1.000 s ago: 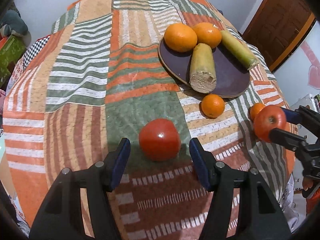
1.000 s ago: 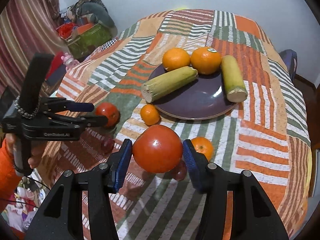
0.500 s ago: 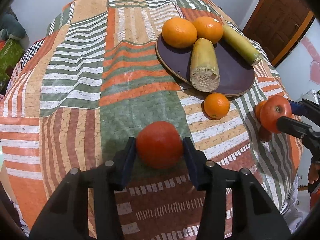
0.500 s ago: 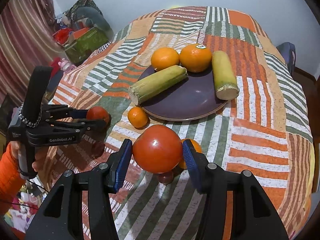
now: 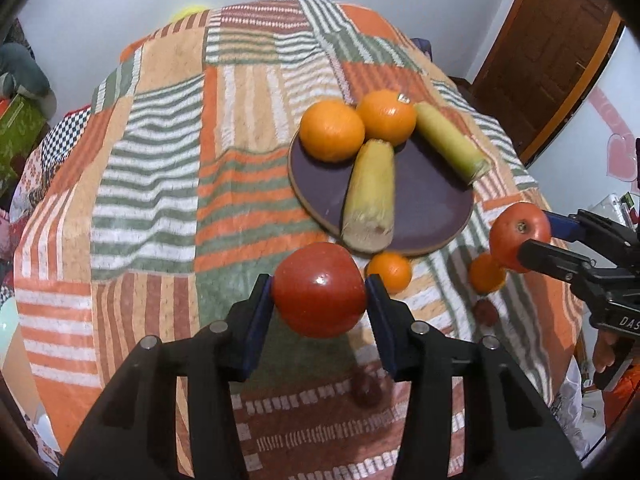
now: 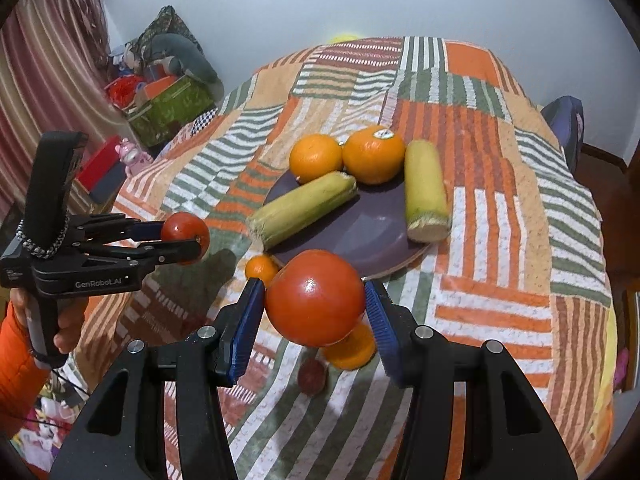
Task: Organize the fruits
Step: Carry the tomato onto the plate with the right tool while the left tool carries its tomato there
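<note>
My left gripper [image 5: 319, 286] is shut on a red tomato [image 5: 320, 308] and holds it above the striped cloth, just short of the dark purple plate [image 5: 432, 204]. My right gripper [image 6: 314, 292] is shut on a second, larger tomato [image 6: 316, 312], also off the cloth, near the plate's front rim [image 6: 360, 240]. On the plate lie two oranges [image 6: 374, 154] and two corn cobs [image 6: 426, 196]. Two small mandarins [image 5: 389, 271] rest on the cloth in front of the plate. Each wrist view shows the other gripper from the side, with its tomato.
Small dark red fruits [image 5: 366, 390] lie on the patchwork cloth [image 6: 500, 216] under the grippers. A hand in an orange sleeve [image 6: 16, 364] grips the left handle. Boxes and clutter [image 6: 168, 100] stand beyond the table's left side, and a wooden door [image 5: 560, 52] is at the right.
My left gripper has closed on the tomato that lay on the cloth and lifted it toward the plate. My right gripper has kept its tomato and shifted slightly.
</note>
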Demonstrator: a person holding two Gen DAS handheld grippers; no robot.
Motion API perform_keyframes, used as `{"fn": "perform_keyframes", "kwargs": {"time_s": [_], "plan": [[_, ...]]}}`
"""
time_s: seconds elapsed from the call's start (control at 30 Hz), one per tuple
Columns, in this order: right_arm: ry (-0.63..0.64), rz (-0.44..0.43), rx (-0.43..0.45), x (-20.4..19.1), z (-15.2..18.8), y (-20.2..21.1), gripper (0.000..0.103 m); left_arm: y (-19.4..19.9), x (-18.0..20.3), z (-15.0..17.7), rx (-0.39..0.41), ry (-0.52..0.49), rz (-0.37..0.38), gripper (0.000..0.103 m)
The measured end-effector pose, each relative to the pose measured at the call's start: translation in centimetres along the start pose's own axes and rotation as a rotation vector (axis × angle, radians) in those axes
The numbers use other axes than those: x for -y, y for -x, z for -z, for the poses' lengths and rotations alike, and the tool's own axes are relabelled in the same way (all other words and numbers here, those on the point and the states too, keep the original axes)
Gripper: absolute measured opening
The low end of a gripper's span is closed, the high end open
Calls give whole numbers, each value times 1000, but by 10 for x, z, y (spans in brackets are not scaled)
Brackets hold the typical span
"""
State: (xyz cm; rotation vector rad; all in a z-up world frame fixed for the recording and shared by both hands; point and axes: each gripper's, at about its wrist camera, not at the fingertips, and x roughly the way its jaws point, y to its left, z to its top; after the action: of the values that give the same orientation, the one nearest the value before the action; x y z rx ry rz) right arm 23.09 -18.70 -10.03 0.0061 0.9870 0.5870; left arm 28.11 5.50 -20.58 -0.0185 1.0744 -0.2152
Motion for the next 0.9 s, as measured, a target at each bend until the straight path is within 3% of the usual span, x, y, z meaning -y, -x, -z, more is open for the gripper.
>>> {"fn": "perform_keyframes", "kwargs": {"time_s": [0.9], "plan": [[17, 10, 32, 32, -54, -45, 49, -52, 4, -71, 15, -35, 4, 46]]}}
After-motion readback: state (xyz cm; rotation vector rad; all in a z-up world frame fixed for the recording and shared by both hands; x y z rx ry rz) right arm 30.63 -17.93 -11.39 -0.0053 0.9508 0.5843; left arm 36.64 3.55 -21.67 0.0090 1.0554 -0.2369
